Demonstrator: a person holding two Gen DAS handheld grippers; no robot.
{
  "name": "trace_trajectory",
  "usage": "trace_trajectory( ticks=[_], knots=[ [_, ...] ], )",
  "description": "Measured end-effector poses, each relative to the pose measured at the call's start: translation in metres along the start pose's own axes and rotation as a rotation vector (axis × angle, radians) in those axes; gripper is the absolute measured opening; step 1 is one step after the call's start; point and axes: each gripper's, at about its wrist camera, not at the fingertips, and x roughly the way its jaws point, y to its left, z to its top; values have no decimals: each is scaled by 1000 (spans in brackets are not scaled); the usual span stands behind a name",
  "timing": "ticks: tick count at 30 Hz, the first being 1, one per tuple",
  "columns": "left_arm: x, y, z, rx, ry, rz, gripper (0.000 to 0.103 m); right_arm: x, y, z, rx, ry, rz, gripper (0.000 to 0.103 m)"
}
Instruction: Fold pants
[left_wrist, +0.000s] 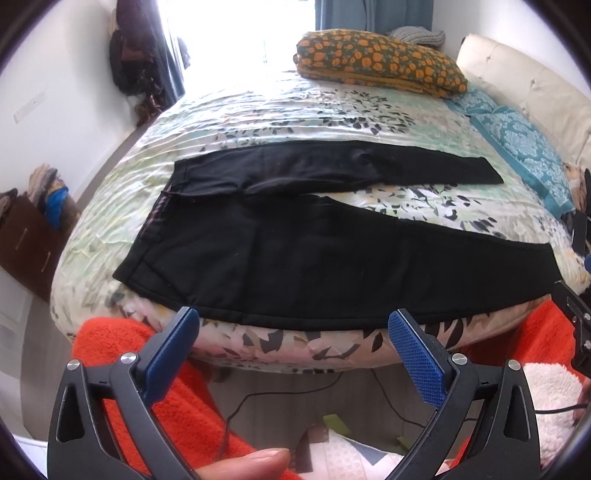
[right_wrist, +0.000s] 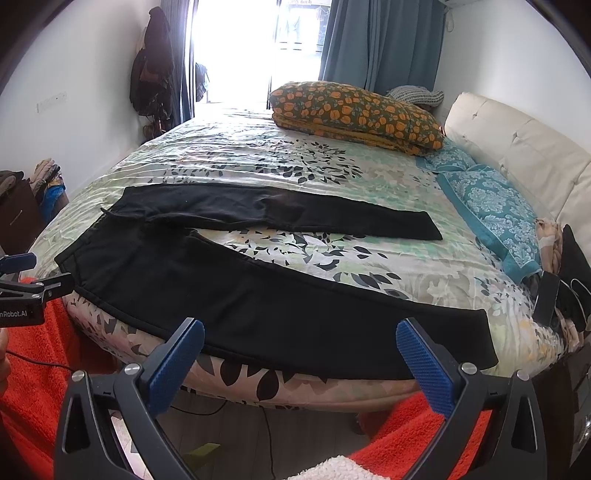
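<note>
Left tool (left_wrist: 293, 325) spread wide, gripping nothing, poised off the near bed edge just short of the pants (left_wrist: 314, 266). Right tool (right_wrist: 300, 338) likewise gaping and empty, aimed at the near leg's outer seam, not touching cloth. Pants spread flat across the bed (left_wrist: 258, 122), waistband (left_wrist: 155, 218) to the left, near leg (right_wrist: 314, 306) along the bed's front edge with its hem (right_wrist: 487, 339) to the right, far leg (right_wrist: 295, 214) splayed away, a wedge of quilt between the two.

Judged from this layout: laid out and smoothed, but no fold made yet. Left to do, by the look of it: bring one leg over the other, then fold lengthwise, perhaps twice. Barely begun.

Farther back: teal pillows (right_wrist: 495, 206) by the cream headboard (right_wrist: 517, 147), a folded orange-flowered blanket (right_wrist: 354, 110) near the curtains (right_wrist: 380, 40).

Left view only: full waistband with its patterned inner lining, a thumb (left_wrist: 251, 463) at the lower rim, part of the right tool at the right edge. Right view only: the near hem in full, dark items (right_wrist: 554, 299) at the bed's right corner, the left tool's tip at the left edge.
</note>
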Motion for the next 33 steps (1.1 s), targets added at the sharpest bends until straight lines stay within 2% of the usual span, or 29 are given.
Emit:
trace_trajectory(
  ticks=[6,10,14,19,33],
  knots=[
    [-1,0,-1,9,-1,-2,102,1,3,1,-4,0,0,103],
    [-1,2,0,-6,12,-31,102,1,2,0,1,-2,-2,103],
    [0,1,-1,6,15,-6,102,1,2,0,1,-1,-1,103],
    [-1,0,-1,13,16,-22,102,1,1,0,0,1,0,103],
    [2,-5,-3,47,27,24,102,2,4,-2,-9,8,6,103]
  ],
)
